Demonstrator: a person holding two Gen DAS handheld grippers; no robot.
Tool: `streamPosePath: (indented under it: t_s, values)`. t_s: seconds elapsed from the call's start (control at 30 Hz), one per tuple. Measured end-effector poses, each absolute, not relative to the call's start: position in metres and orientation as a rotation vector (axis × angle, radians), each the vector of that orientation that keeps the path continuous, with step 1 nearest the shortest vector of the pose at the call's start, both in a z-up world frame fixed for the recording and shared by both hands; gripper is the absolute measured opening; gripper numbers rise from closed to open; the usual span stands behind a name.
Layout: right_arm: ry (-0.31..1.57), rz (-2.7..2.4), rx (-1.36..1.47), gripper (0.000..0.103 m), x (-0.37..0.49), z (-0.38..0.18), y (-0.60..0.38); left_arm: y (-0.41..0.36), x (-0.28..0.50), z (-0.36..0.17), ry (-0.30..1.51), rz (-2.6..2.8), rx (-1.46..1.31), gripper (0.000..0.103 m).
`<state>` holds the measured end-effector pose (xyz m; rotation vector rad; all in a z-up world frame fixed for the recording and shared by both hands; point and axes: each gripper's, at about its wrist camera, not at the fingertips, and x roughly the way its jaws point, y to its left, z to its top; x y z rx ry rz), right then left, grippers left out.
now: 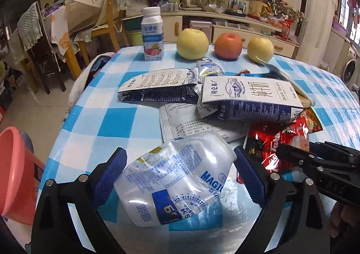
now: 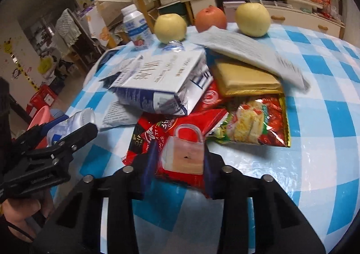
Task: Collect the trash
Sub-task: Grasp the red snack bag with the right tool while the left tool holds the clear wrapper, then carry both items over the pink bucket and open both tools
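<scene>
A pile of trash lies on the blue-checked table (image 1: 117, 123). My left gripper (image 1: 180, 170) is shut on a crumpled silver and blue drink pouch (image 1: 177, 177), its blue pads pressing both sides. It also shows in the right wrist view (image 2: 67, 125). My right gripper (image 2: 180, 159) is shut on a red snack wrapper (image 2: 182, 152); the wrapper also shows in the left wrist view (image 1: 279, 148). Behind lie two flattened milk cartons (image 1: 249, 96) (image 1: 159, 87), a white sachet (image 1: 189, 123), a noodle packet (image 2: 254, 123) and a tan packet (image 2: 245, 78).
A yogurt bottle (image 1: 152, 35), two yellow apples (image 1: 192, 43) (image 1: 260, 49) and an orange-red fruit (image 1: 228, 46) stand at the table's far edge. A pink bin (image 1: 15, 175) sits beside the table on the left. Chairs (image 1: 105, 20) and a cluttered sideboard (image 1: 225, 20) stand behind.
</scene>
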<state>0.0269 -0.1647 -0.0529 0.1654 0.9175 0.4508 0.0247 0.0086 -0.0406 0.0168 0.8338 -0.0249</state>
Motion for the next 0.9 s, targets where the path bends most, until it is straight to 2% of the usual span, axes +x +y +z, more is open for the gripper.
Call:
streamPosePath:
  t_s: [0.27,0.9]
  values:
    - [0.85,0.536,0.148,0.022,0.012,-0.032,-0.157,0.016,0.021,-0.031,0.806,-0.011,0.015,0.094]
    - [0.666,0.485,0.046,0.021,-0.016,0.03,-0.163,0.051,-0.008,0.02,0.679,0.036,-0.022,0.094]
